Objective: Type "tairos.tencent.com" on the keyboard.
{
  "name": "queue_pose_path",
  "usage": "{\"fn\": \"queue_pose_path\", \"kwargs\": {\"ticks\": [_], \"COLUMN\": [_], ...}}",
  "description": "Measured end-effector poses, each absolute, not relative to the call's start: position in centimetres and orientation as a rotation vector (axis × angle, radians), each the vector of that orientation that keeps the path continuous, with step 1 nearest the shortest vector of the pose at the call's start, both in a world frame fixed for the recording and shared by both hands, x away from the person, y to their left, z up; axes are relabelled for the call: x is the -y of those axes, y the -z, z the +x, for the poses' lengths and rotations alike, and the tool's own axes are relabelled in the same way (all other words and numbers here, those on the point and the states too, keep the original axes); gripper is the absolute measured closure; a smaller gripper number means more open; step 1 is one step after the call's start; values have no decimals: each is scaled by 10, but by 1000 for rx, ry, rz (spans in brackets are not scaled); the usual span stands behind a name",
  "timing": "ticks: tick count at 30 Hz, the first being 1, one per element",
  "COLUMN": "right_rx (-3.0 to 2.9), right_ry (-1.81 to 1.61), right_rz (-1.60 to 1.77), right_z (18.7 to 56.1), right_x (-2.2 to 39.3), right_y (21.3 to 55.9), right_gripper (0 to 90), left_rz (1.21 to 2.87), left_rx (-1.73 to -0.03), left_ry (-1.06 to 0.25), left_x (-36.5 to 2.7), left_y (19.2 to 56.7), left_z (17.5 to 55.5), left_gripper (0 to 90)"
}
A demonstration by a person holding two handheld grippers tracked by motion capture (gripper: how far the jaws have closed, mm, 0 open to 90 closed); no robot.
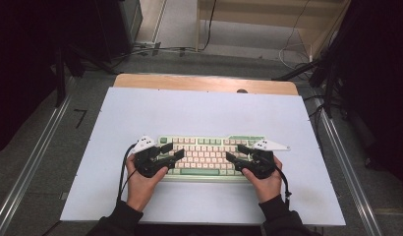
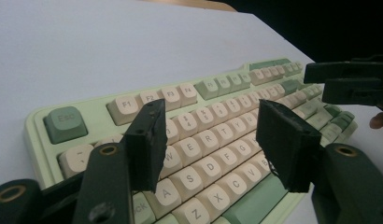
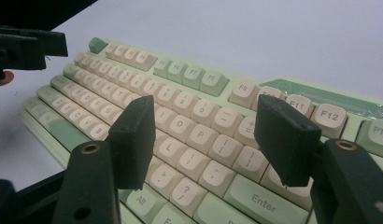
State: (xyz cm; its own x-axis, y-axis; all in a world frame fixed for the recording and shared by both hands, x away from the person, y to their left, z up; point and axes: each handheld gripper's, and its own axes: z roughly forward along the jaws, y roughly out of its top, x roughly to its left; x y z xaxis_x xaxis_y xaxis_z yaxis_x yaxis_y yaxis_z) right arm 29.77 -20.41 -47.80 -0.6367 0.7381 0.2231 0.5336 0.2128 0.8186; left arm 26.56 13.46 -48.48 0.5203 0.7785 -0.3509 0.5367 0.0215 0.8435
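Note:
A pale green keyboard [image 1: 204, 155] with cream keys lies on a white mat [image 1: 199, 113], near its front edge. My left gripper [image 1: 176, 150] hovers over the keyboard's left end, jaws open and empty. In the left gripper view the keyboard [image 2: 180, 93] letter rows lie below the left gripper [image 2: 213, 135], and the right gripper [image 2: 353, 81] shows at the far right. My right gripper [image 1: 233, 151] hovers over the right end, also open and empty. In the right gripper view, the right gripper [image 3: 208, 135] frames the keyboard [image 3: 180, 70] punctuation keys, and the left gripper [image 3: 26, 49] shows top left.
The mat covers a wooden table [image 1: 204, 82]. Metal rails [image 1: 37, 157] run along both sides. Cables [image 1: 155, 49] lie on the floor beyond the table. Bare mat stretches behind the keyboard and to either side.

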Motion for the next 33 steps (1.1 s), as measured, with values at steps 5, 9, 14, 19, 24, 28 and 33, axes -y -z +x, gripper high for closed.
{"fn": "queue_pose_path", "kwargs": {"ticks": [5, 9, 14, 19, 24, 28, 33], "right_rx": [-2273, -2281, -2284, -2286, -2290, -2293, -2295], "right_ry": [-1389, -1386, -1389, -1391, -1390, -1388, -1390], "right_rz": [1212, 1207, 1203, 1201, 1203, 1200, 1202], "right_z": [298, 298, 298, 298, 298, 298, 298], "right_x": [204, 203, 203, 202, 202, 202, 201], "right_y": [478, 479, 479, 479, 479, 480, 479], "right_gripper": [372, 374, 377, 381, 382, 382, 382], "left_rz": [1686, 1724, 1777, 1800, 1826, 1858, 1886], "left_rx": [-1117, -1085, -1066, -1063, -1057, -1053, -1054], "left_ry": [-232, -183, -185, -192, -186, -179, -181], "left_x": [-132, -128, -122, -120, -118, -113, -110], "left_y": [486, 488, 490, 491, 493, 496, 500], "left_z": [265, 264, 263, 263, 264, 264, 266], "left_gripper": [680, 839, 900, 900, 900, 900, 900]}}
